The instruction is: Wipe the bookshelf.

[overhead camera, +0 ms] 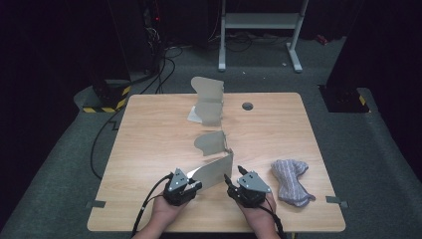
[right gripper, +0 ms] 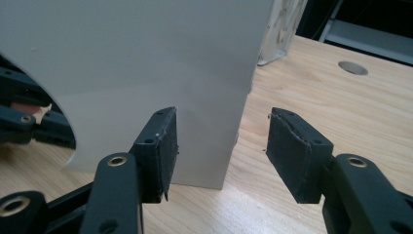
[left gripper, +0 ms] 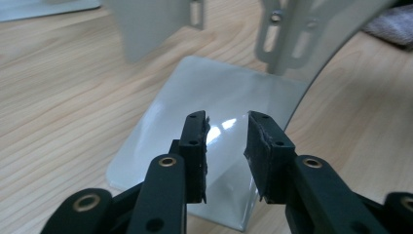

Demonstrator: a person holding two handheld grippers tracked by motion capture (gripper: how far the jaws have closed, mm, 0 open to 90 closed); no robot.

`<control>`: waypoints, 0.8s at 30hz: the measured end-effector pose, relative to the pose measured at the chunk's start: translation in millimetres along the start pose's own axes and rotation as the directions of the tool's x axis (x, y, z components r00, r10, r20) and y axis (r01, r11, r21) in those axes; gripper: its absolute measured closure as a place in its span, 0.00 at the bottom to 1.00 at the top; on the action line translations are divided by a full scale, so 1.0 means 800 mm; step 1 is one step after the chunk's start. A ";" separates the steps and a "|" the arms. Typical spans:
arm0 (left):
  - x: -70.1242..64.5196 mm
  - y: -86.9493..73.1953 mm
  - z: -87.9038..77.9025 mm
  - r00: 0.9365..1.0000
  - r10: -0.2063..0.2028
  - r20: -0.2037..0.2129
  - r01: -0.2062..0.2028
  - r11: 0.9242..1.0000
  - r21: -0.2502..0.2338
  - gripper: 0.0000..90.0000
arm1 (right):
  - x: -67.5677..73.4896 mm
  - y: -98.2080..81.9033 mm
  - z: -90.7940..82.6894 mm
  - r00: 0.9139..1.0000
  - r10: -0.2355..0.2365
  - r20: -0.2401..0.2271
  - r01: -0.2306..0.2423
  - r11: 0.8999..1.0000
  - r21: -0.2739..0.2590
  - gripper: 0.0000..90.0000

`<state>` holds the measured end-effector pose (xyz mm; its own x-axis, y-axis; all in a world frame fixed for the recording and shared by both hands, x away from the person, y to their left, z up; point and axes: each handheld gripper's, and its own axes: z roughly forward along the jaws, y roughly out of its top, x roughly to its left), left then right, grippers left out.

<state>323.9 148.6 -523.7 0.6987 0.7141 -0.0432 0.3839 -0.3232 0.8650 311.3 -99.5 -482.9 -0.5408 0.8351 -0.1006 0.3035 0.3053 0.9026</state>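
Note:
A grey metal bookend (overhead camera: pixel 217 170) stands near the table's front, its upright panel curving up from a flat base. My left gripper (overhead camera: pixel 197 185) is at the bookend's left end. In the left gripper view its jaws (left gripper: pixel 226 122) hover open over the shiny base plate (left gripper: pixel 204 92), with nothing between the pads. My right gripper (overhead camera: pixel 234 173) is just right of the upright panel. In the right gripper view its jaws (right gripper: pixel 221 114) stand open, the panel's (right gripper: pixel 146 58) near edge sits in the gap, and neither pad presses on it.
Two more grey bookends stand farther back, one at mid-table (overhead camera: pixel 211 142) and one near the far edge (overhead camera: pixel 209 102). A purple knitted cloth (overhead camera: pixel 290 180) lies to the right of my right gripper. A round cable hole (overhead camera: pixel 247 106) sits in the tabletop.

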 end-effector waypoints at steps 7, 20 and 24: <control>0.008 -0.002 -0.011 1.000 -0.027 -0.016 0.027 0.999 -0.017 0.72 | 0.000 -0.001 0.001 1.000 0.007 0.000 -0.007 1.000 0.002 0.50; 0.036 -0.022 -0.047 0.993 -0.083 -0.086 0.081 0.996 -0.025 0.69 | 0.001 0.003 0.023 1.000 0.017 0.026 -0.018 1.000 0.019 0.49; 0.033 -0.023 -0.046 0.993 -0.084 -0.086 0.082 0.996 -0.018 0.69 | -0.007 0.005 0.034 0.999 0.034 0.037 -0.034 0.999 0.023 0.49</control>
<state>313.4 196.4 -522.8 0.6095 0.7895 -0.0722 0.4295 -0.2523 0.8671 336.6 -90.6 -489.9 -0.5012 0.8611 -0.0855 0.3397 0.2866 0.8958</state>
